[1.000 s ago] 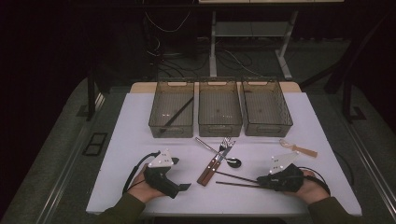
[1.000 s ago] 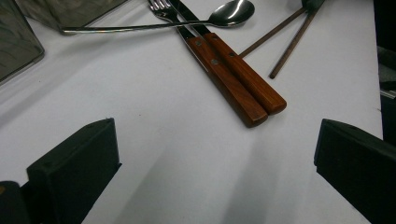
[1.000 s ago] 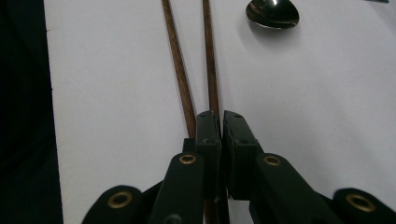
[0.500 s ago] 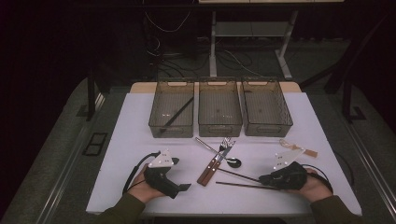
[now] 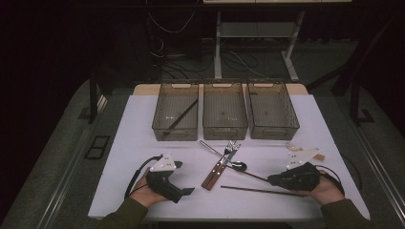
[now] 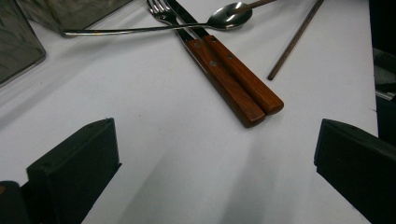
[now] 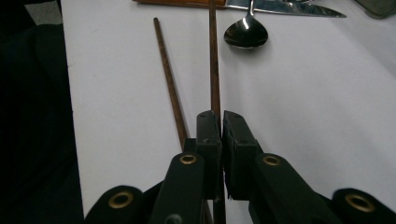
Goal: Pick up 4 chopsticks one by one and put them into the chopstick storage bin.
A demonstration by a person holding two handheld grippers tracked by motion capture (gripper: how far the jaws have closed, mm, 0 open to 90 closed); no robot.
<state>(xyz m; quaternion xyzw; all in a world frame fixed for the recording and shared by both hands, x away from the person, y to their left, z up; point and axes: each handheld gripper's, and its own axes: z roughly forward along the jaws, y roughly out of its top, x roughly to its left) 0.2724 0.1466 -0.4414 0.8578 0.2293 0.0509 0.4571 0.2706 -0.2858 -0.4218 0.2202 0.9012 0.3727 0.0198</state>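
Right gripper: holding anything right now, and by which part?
Yes: the right gripper is shut on a brown chopstick, pinched near its end closest to the hand.

A thin dark-brown wooden chopstick (image 7: 214, 60) is pinched at one end, running straight toward the spoon; its twin (image 7: 169, 79) lies flat just beside it on the white desk (image 7: 317, 93).

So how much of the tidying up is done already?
Just started. One dark chopstick already lies in the left bin. The right claw is shut on a second chopstick, and the left claw is open. A third chopstick, the spoon and the two wooden-handled pieces lie on the table. The middle bin and right bin look empty.
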